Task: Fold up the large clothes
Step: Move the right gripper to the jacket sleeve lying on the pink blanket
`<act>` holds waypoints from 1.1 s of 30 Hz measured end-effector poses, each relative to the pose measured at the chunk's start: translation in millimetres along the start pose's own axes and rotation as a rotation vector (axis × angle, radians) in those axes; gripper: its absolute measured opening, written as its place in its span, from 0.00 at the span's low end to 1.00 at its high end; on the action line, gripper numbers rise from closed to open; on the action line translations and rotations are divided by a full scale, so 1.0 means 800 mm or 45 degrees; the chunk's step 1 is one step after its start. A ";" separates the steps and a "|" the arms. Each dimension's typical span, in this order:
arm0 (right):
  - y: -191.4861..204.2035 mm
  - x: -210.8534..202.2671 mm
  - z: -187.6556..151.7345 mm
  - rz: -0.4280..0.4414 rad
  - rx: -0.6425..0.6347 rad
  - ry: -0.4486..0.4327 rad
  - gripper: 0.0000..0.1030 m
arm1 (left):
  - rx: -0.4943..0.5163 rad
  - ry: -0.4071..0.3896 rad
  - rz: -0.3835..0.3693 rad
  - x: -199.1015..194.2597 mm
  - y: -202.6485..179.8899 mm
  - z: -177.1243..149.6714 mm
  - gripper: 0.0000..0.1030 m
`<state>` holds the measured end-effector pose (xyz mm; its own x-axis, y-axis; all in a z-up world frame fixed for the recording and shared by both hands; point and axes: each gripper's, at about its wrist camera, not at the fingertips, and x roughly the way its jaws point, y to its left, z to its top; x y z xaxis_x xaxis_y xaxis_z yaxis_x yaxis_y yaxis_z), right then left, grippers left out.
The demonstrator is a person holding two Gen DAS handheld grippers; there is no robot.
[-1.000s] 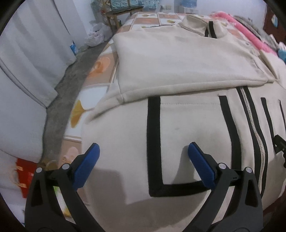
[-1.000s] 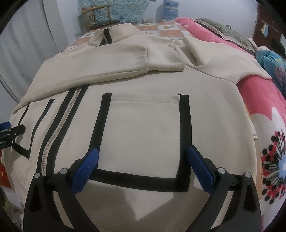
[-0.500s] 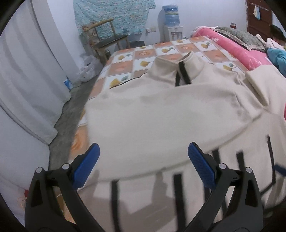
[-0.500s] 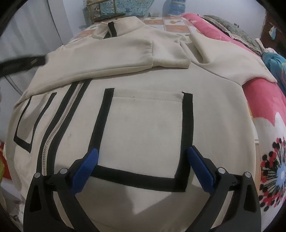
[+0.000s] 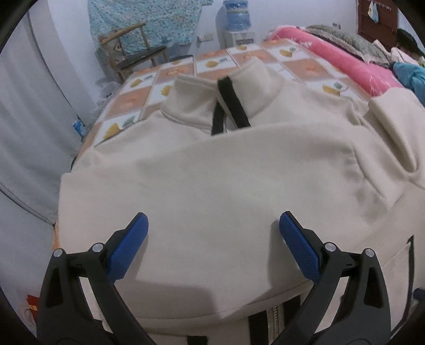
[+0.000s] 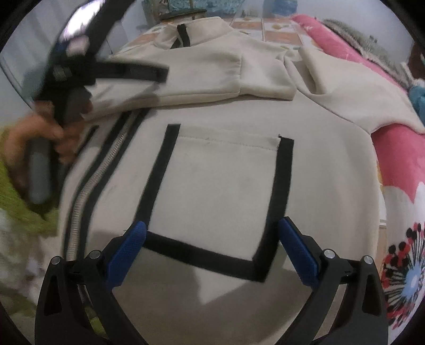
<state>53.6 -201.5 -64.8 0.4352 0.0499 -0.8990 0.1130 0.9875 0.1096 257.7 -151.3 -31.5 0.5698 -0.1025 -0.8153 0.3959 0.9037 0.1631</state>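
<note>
A large cream jacket (image 5: 212, 180) with black stripes and a zip lies front up on the bed, both sleeves folded across the chest. Its collar (image 5: 220, 90) points away from me. My left gripper (image 5: 213, 228) hovers open over the folded left sleeve, nothing between its blue pads. In the right wrist view the jacket's black-edged pocket (image 6: 220, 191) fills the middle, and my right gripper (image 6: 211, 233) stands open just above the pocket's lower edge. The left gripper (image 6: 79, 71), blurred, shows at upper left over the sleeve, held by a hand (image 6: 29, 132).
A checked bedsheet (image 5: 148, 87) lies beyond the collar, and a pink flowered blanket (image 6: 398, 201) lies to the right. A wooden chair (image 5: 138, 50) and a water dispenser (image 5: 236, 24) stand by the far wall. White curtain (image 5: 29, 111) hangs on the left.
The left gripper has travelled from the jacket's hem and pocket up to the folded sleeve near the chest. The right gripper has stayed over the pocket, shifting only slightly.
</note>
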 end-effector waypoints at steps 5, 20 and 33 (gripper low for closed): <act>-0.052 -0.065 0.032 0.018 0.077 -0.174 0.94 | -0.004 -0.027 -0.012 -0.001 0.001 -0.004 0.93; -0.349 -0.086 0.080 -0.115 0.692 -0.348 0.85 | -0.130 -0.041 -0.120 0.008 0.018 -0.013 0.94; -0.450 -0.046 0.078 0.070 1.052 -0.342 0.80 | -0.139 -0.039 -0.131 0.010 0.020 -0.013 0.94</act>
<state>52.3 -568.4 -44.8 0.6435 -0.0453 -0.7641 0.6523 0.5549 0.5164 260.6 -133.4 -41.1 0.5526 -0.2080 -0.8070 0.3736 0.9275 0.0168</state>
